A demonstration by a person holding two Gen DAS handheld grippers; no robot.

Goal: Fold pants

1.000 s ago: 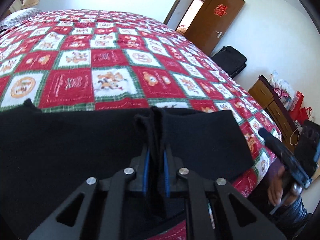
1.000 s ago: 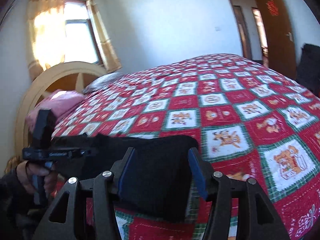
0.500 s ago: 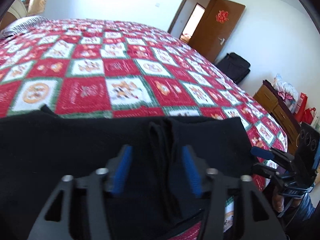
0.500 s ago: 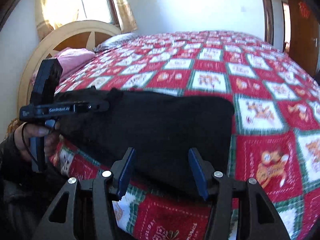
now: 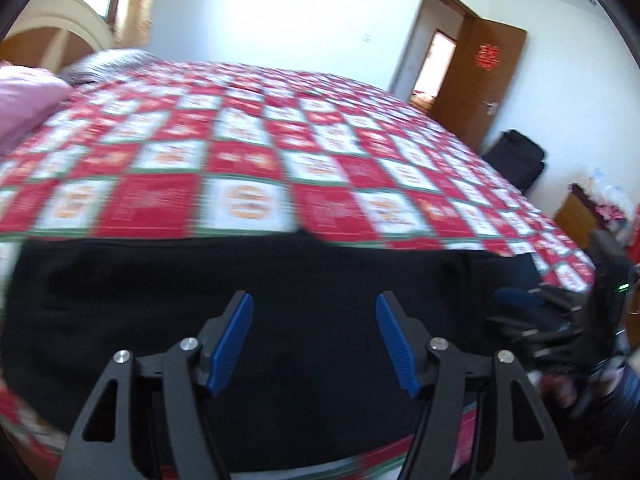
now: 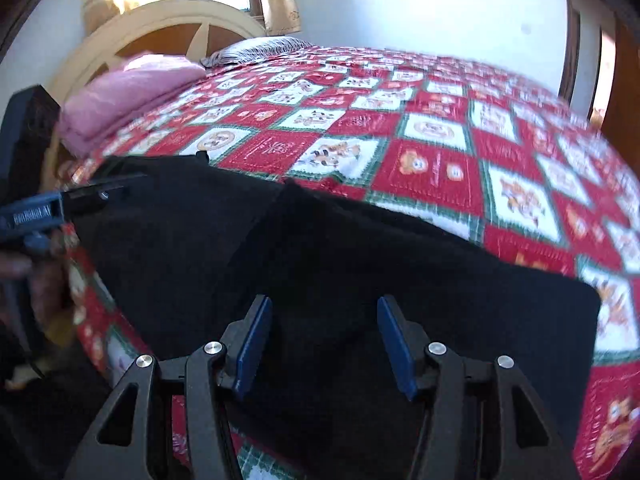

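Pants [image 5: 280, 320], black, fill the lower half of the left wrist view, flat along the bed's [image 5: 248, 160] near edge; the left tongs [image 5: 314, 336] are opening above them, grasping nothing, likely letting a fold settle. In the right wrist view the pants [image 6: 360, 264] stretch from centre left to lower right, one layer overlapping another; the right tongs [image 6: 320, 340] stand wide and empty above them.

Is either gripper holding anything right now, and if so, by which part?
Nothing is held. The left gripper is opening above the black fabric pants, with no cloth pinched; the right gripper also stands open over them.
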